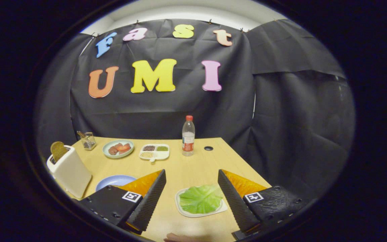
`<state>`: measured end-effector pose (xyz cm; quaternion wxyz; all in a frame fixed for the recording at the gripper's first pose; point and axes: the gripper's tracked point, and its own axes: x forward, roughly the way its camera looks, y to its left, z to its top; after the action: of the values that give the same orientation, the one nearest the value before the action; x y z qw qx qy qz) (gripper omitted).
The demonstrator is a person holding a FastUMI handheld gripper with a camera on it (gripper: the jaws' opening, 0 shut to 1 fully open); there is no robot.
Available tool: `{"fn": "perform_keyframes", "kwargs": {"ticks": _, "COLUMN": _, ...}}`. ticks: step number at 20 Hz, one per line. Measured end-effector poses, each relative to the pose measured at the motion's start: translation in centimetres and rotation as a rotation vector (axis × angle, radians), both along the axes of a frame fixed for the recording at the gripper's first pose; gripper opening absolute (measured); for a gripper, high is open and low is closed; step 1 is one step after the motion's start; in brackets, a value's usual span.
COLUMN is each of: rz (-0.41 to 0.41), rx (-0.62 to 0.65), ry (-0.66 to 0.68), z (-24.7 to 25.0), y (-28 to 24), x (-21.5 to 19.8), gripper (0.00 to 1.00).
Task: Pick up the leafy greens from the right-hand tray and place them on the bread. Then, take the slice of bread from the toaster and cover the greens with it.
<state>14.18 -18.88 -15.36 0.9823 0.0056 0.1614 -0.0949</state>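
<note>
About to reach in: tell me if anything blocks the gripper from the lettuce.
Nothing visible does. The open gripper hangs above the table, and the lettuce leaf lies uncovered on its white tray between the fingers.

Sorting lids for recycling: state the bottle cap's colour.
Red cap on the clear bottle, gripper view; gripper open.

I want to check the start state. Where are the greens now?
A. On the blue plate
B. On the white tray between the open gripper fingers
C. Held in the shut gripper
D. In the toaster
B: the greens lie on the white tray, on the table between the fingers of the open gripper, which touches nothing.
</note>
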Motion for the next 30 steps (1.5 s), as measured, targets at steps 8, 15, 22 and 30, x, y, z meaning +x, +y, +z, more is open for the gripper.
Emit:
{"fn": "perform_keyframes", "kwargs": {"ticks": 8, "rz": -0.059, "rx": 0.062, "ry": 0.209, "z": -9.3, "y": -6.9, "x": 5.0, "gripper": 0.95}}
{"fn": "perform_keyframes", "kwargs": {"ticks": 15, "rz": -0.041, "rx": 0.023, "ry": 0.400, "z": -15.4, "y": -8.7, "x": 6.9, "gripper": 0.95}}
{"fn": "perform_keyframes", "kwargs": {"ticks": 22, "rz": 0.017, "rx": -0.026, "ry": 0.424, "z": -16.0, "y": -7.2, "x": 7.5, "gripper": 0.75}}
{"fn": "perform_keyframes", "kwargs": {"ticks": 30, "rz": -0.003, "rx": -0.072, "ry": 0.392, "z": -14.3, "y": -7.2, "x": 6.5, "gripper": 0.00}}
